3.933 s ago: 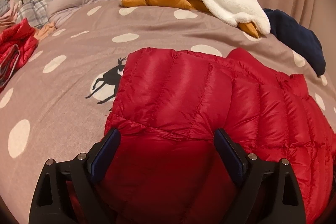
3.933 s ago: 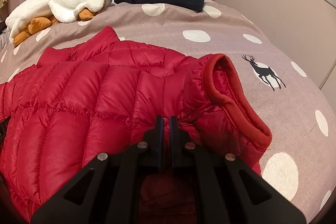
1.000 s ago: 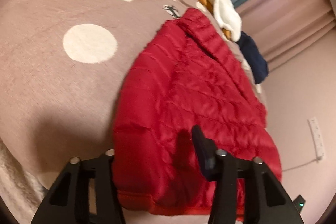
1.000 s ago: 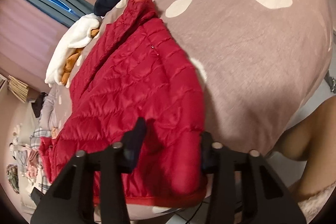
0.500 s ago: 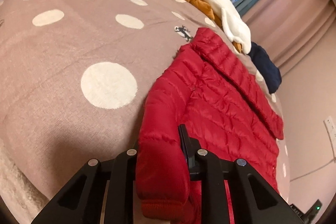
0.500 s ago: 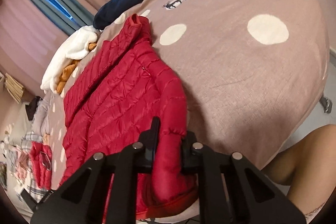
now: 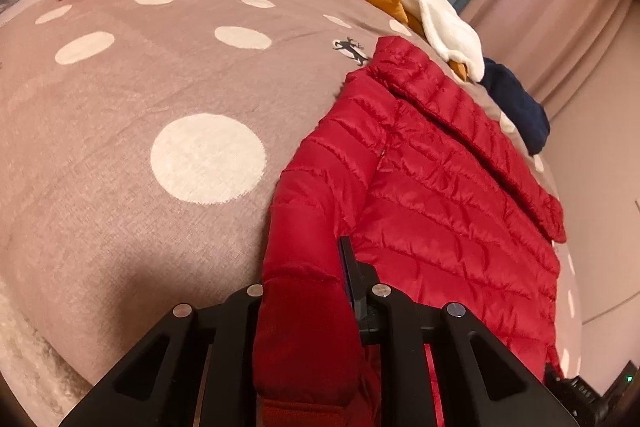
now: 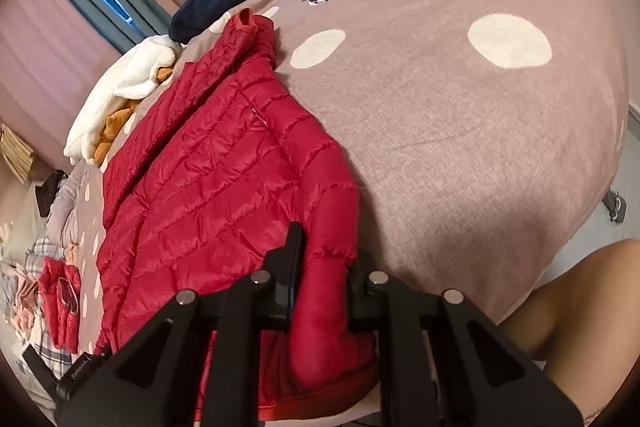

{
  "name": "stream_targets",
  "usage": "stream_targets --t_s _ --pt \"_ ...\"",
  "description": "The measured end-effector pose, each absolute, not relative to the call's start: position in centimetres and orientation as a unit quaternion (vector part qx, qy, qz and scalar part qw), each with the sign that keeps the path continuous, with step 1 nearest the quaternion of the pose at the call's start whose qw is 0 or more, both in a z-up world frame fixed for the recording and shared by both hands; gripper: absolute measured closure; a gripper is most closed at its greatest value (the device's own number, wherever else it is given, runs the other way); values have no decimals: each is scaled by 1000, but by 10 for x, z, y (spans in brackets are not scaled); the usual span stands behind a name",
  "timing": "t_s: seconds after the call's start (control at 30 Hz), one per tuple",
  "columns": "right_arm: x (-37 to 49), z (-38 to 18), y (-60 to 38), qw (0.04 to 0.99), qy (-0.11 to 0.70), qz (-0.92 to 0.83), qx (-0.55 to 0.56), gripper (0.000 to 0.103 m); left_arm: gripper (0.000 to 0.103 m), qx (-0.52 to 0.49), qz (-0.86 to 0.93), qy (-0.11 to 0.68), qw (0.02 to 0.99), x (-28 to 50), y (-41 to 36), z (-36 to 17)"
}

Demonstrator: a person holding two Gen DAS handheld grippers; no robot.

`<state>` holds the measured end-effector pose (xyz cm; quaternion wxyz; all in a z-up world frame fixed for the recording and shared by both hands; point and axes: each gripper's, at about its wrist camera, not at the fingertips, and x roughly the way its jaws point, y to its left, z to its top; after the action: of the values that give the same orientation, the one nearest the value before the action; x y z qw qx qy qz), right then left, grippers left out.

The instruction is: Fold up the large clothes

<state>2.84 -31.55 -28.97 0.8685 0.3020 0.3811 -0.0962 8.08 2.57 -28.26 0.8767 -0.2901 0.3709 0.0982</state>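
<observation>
Red puffer jacket point(image 7: 440, 195) flat on dotted bedspread point(image 7: 120, 107), collar at 12 o'clock. Left gripper point(image 7: 304, 291) closing on left hem corner; right gripper point(image 8: 320, 267) clamped on right corner. Step: securing hem. Next likely: lift both evenly, carry toward collar.

i can read no words, labels or numbers from here; the small print on the other gripper's black body point(image 8: 82, 367) is too blurred to make out.

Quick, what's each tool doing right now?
Left tool: closing, pinching the red jacket hem.
Right tool: shut on the jacket hem.
</observation>
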Motion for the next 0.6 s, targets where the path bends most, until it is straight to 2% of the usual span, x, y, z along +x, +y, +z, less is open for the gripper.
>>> stream_targets --t_s 0.23,0.6 --pt "24 -250 -325 881 329 -63 333 89 90 -258 90 308 911 74 19 -236" --pt "79 -185 -313 924 268 -28 273 89 90 -264 80 249 929 132 27 -181"
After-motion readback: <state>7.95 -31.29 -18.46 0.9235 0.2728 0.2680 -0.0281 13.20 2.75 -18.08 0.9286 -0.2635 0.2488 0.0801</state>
